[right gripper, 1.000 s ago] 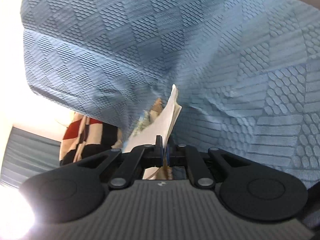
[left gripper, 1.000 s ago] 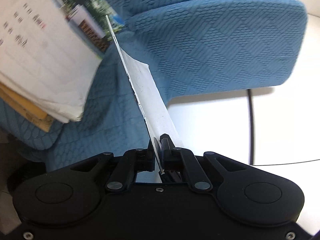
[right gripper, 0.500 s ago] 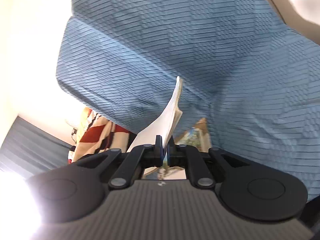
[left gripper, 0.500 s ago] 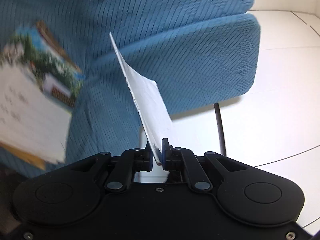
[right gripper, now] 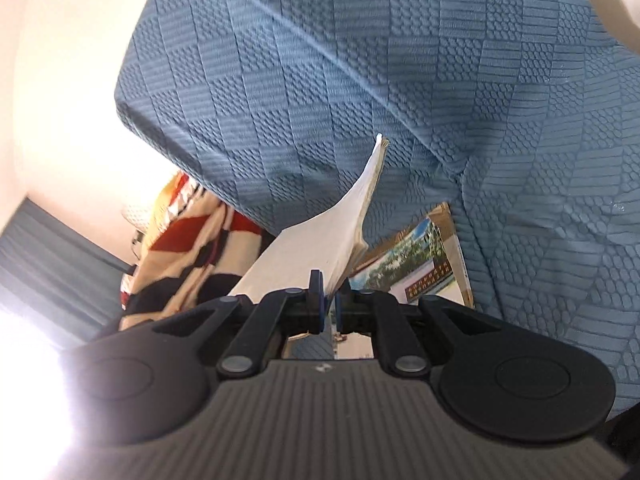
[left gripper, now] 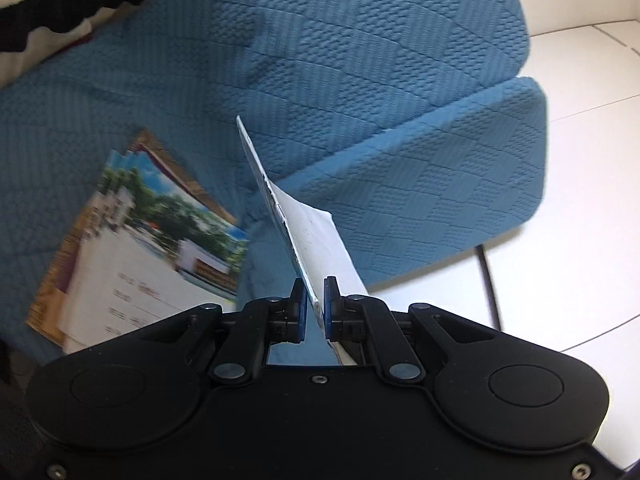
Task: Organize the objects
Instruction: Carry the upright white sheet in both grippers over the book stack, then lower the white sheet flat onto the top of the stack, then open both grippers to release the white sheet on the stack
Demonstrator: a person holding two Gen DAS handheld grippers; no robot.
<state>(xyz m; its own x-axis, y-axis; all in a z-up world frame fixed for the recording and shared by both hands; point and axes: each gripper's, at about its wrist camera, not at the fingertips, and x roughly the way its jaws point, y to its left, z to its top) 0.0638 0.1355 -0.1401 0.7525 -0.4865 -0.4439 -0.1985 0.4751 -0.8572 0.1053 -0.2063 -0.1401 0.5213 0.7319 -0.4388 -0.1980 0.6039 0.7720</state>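
Note:
My left gripper (left gripper: 315,300) is shut on a thin white sheet or card (left gripper: 310,232), held edge-on above the blue sofa (left gripper: 360,60). A stack of booklets with a photo cover (left gripper: 140,240) lies on the seat to its left. My right gripper (right gripper: 329,306) is shut on a thick white booklet (right gripper: 320,236) that curves up toward the sofa back (right gripper: 400,80). The photo-cover stack also shows in the right wrist view (right gripper: 416,268), just right of the held booklet.
A red, cream and black patterned cushion (right gripper: 180,240) lies at the sofa's end and shows at the top left of the left wrist view (left gripper: 60,8). White tiled floor (left gripper: 580,200) and a dark sofa leg (left gripper: 490,280) are to the right.
Both grippers have pulled back from the sofa with their papers held. The photo-cover stack now lies lower on the seat in both views, and more of the sofa shows.

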